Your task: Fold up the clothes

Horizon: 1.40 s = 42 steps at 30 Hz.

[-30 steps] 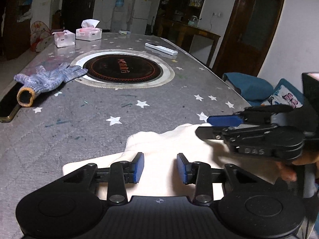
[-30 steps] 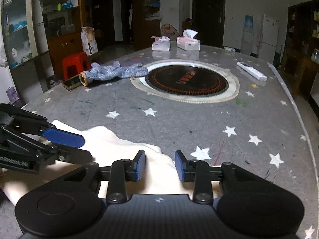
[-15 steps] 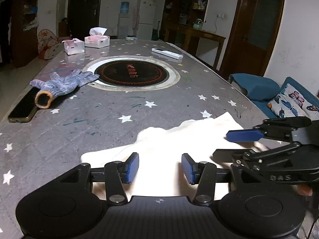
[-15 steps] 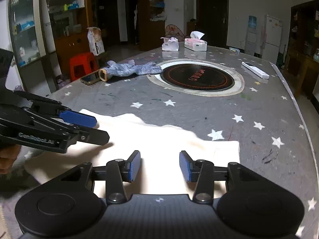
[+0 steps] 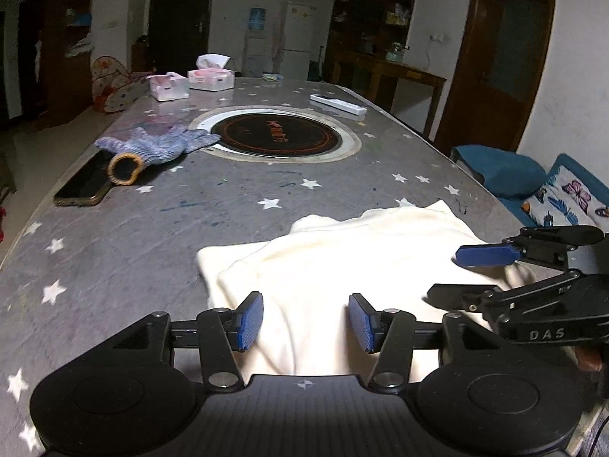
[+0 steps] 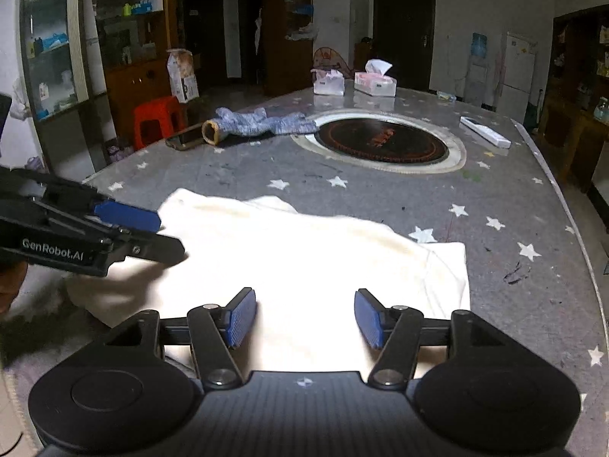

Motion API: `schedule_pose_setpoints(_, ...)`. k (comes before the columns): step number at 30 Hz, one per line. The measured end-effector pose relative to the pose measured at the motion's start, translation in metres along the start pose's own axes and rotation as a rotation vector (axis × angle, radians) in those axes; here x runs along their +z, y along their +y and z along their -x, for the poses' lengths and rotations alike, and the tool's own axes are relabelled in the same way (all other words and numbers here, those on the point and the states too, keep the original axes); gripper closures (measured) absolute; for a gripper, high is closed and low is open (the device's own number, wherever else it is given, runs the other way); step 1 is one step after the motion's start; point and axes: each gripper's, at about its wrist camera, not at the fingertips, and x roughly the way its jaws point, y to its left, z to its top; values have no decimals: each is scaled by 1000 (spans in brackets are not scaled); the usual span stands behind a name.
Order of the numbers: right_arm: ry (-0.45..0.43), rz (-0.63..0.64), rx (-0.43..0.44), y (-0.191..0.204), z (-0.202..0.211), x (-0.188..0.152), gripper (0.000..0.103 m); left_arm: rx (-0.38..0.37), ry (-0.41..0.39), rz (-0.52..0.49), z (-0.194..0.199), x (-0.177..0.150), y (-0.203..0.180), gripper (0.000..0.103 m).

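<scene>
Cream garment (image 5: 342,266): lies partly doubled on the worktop (image 5: 152,228), under both tongs.
Left tongs (image 5: 306,321): spread, empty.
Right tongs (image 6: 304,318): spread, empty.
Your grip: pinch edges squarely, keeping layers aligned.

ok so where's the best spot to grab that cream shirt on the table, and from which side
Probably the squared corner of the cream shirt on the right, near. It lies flat, with bare table beyond it, so the right tool, now open, could likely slide in low from the right and pinch that edge. The left tool is open too.
</scene>
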Motion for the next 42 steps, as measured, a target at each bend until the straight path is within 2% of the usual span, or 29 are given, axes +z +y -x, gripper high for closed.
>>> schedule_pose_setpoints(5, -5, -1, -2, 4, 8, -6, 40, 18, -18, -1, 16, -13, 2, 49)
schedule_pose_setpoints(10, -5, -21, 1, 4, 11, -12, 39, 28, -1, 13, 15, -24, 6, 49)
schedule_pose_setpoints(23, 24, -34, -5, 9, 15, -19, 36, -10, 22, 59, 20, -37, 13, 49)
schedule_pose_setpoints(29, 52, -23, 6, 23, 33, -32, 36, -32, 33, 41, 34, -47, 11, 49)
schedule_pose_setpoints(33, 64, -33, 46, 26, 50, -39, 37, -42, 36, 41, 42, -52, 12, 49)
schedule_pose_setpoints(35, 47, -51, 70, 22, 58, -39, 37, -40, 31, 38, 45, -52, 11, 49)
schedule_pose_setpoints(42, -11, -81, 9, -3, 49, -18, 39, -31, 5, 36, 50, -45, 11, 49)
